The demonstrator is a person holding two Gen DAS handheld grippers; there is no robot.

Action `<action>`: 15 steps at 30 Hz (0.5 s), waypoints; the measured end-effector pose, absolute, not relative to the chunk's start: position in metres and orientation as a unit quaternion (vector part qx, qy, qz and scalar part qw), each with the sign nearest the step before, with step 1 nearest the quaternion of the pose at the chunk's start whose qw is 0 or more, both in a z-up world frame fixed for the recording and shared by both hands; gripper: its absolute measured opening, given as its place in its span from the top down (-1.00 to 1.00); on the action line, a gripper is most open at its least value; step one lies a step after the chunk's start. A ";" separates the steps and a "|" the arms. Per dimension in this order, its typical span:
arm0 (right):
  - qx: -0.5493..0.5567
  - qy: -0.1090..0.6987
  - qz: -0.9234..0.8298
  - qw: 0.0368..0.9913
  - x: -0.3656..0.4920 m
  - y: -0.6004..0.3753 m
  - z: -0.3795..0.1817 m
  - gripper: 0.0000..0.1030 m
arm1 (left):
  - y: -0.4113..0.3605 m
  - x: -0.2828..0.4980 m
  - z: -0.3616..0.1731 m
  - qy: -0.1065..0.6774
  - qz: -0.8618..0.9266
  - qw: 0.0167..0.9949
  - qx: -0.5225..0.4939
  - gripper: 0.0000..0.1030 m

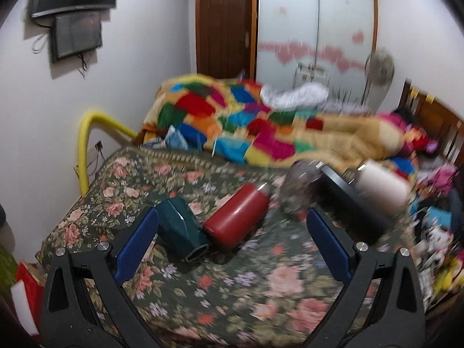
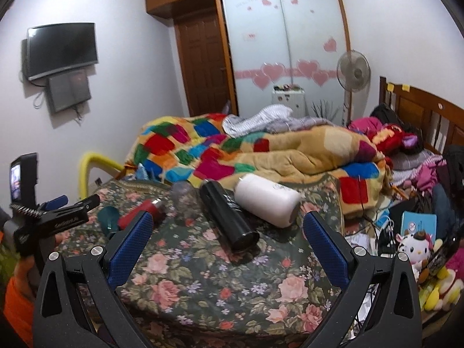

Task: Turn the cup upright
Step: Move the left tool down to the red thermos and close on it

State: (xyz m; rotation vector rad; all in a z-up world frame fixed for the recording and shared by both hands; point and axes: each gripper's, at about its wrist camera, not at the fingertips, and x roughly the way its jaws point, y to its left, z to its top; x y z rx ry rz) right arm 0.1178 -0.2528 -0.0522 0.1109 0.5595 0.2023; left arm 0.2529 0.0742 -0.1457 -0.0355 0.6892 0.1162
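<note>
Several cups lie on their sides on the floral bedspread. In the left wrist view a dark green cup, a red flask, a clear cup, a black flask and a white flask lie in a row. My left gripper is open and empty, just short of the green and red ones. In the right wrist view my right gripper is open and empty, near the black flask and white flask. The left gripper shows at the left there.
A colourful patchwork quilt is heaped behind the cups. A yellow bed rail stands at the left edge. Soft toys and a blue book crowd the right side. A standing fan, wardrobe and wall TV are behind.
</note>
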 end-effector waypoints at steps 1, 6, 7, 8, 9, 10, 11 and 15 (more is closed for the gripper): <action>0.056 0.281 0.096 0.953 0.122 -0.254 -0.055 -1.00 | 0.078 0.268 -0.154 0.355 0.052 0.933 -0.014 -0.98; 0.067 0.306 0.076 0.947 0.143 -0.263 -0.071 -1.00 | 0.085 0.330 -0.200 0.446 -0.003 0.895 0.002 -0.79; 0.069 0.309 0.074 0.946 0.147 -0.264 -0.072 -1.00 | 0.085 0.343 -0.211 0.467 -0.016 0.884 0.013 -0.79; 0.070 0.311 0.072 0.945 0.150 -0.264 -0.074 -1.00 | 0.084 0.351 -0.219 0.480 -0.026 0.877 0.021 -0.79; 0.072 0.315 0.069 0.944 0.154 -0.264 -0.076 -1.00 | 0.083 0.358 -0.226 0.494 -0.030 0.869 0.029 -0.79; 0.073 0.320 0.065 0.942 0.157 -0.265 -0.078 -1.00 | 0.084 0.368 -0.236 0.510 -0.034 0.859 0.038 -0.79; 0.074 0.323 0.064 0.941 0.159 -0.265 -0.079 -1.00 | 0.083 0.375 -0.241 0.521 -0.038 0.852 0.042 -0.77; 0.074 0.329 0.059 0.940 0.166 -0.265 -0.085 -1.00 | 0.084 0.394 -0.256 0.549 -0.059 0.832 0.055 -0.74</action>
